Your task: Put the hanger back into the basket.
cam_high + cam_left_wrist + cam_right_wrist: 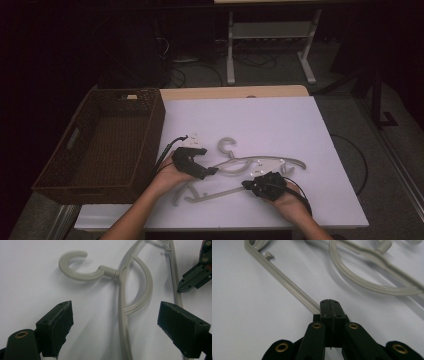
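A pale grey plastic hanger [260, 162] lies flat on the white table, its hook [226, 146] pointing away from me. My left gripper [207, 172] hovers over the hanger's neck, open. In the left gripper view its wide-apart jaws [115, 322] straddle the hanger's arm [123, 322] just below the hook [75, 272]. My right gripper [247, 185] is at the hanger's lower bar. In the right gripper view it [329, 303] is shut, and the thin bar [287, 285] runs in under its closed tips. The left gripper view also shows the right gripper [182, 287] beside that bar.
A dark brown wicker basket [150, 130] stands at the table's left edge, close to my left hand. A cable [167, 147] trails from the left gripper toward the basket. White table surface [260, 120] stretches beyond the hanger.
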The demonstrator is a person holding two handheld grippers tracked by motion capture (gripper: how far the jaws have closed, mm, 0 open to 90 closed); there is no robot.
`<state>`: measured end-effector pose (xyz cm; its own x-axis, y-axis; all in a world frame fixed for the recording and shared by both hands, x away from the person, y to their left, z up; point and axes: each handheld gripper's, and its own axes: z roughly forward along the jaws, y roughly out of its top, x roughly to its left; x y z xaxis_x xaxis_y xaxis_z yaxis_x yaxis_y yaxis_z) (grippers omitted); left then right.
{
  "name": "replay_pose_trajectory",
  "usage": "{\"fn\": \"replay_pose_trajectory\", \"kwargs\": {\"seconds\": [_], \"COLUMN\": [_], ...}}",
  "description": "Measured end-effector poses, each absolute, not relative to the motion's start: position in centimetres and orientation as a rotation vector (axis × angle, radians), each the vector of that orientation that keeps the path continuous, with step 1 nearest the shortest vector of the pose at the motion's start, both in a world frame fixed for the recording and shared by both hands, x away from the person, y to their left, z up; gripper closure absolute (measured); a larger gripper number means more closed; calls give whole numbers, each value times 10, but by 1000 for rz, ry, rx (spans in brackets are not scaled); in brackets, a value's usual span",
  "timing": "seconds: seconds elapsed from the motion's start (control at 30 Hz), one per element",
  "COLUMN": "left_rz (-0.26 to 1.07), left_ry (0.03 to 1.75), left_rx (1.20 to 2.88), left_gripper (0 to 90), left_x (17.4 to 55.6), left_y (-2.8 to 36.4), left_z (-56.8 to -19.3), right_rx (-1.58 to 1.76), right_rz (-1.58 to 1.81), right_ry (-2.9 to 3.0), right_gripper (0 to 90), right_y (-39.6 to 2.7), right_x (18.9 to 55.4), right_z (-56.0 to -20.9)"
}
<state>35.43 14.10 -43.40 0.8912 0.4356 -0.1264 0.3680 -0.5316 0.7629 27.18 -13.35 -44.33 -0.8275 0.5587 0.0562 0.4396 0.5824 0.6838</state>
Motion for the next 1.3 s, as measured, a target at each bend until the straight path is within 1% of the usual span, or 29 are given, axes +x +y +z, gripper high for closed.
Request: {"fn": "replay_pose_trajectory", "kwargs": {"seconds": [0.2,0.3,0.37,0.53,0.77,0.97,1.1,1.17,1.23,1.3], "left_rz": [94,80,77,67,73,91,100,102,102,115], "left_ry": [573,570,559,546,522,512,502,489,470,464], "left_rx": [2195,2210,2222,2237,2285,2306,2312,2321,2329,2342], "left_gripper": [148,174,231,332,515,618,665,706,769,788], "left_x": [354,355,355,353,353,353,352,351,349,349], "left_y": [140,139,138,133,128,126,125,124,122,121], "left_z": [-435,-439,-440,-443,-445,-446,-446,-446,-445,-444], "right_rx": [844,840,844,846,846,848,847,844,846,844], "right_rz": [1065,1068,1070,1063,1063,1065,1066,1065,1065,1064], "right_ry": [2643,2644,2643,2639,2638,2639,2639,2637,2637,2636], "right_gripper": [897,897,897,898,898,898,898,898,898,898], "right_y": [-132,-133,-132,-132,-132,-132,-132,-132,-132,-132], "right_x": [271,271,271,271,271,271,271,271,271,271], "right_z": [-444,-444,-444,-444,-444,-444,-444,-444,-444,-445]}}
